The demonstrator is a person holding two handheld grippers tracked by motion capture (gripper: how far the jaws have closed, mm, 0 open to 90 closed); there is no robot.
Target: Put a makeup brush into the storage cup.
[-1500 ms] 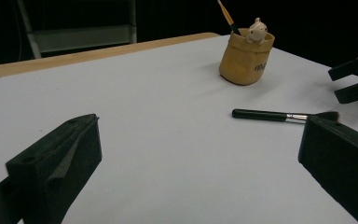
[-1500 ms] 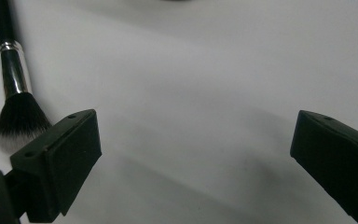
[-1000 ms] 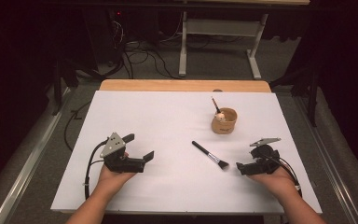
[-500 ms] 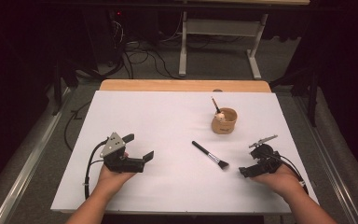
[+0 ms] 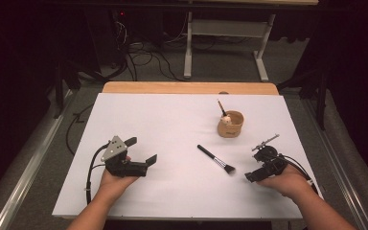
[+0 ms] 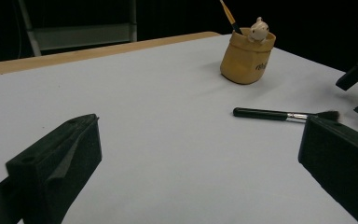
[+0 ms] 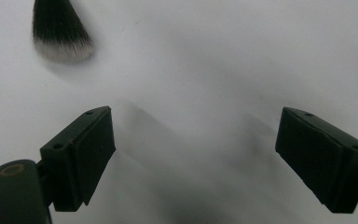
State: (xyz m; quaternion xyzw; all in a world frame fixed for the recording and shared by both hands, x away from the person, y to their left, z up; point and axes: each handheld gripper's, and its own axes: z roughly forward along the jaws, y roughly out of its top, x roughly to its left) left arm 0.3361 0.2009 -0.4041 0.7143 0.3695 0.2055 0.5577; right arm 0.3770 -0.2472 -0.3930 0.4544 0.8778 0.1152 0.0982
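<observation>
The brush (image 5: 216,159) lies flat on the table (image 5: 172,124), right of the middle toward the near edge, bristles pointing at the right gripper (image 5: 250,176), which sits just beside them with jaws wide, having just been closing a little with nothing between them. To take it well, I'd bring those jaws over the handle, not the soft tip, and square across it. The left gripper (image 5: 141,150), also wide and empty, rests near the near-left corner; the cup (image 5: 230,124) stands behind the brush, with bare table all round.
</observation>
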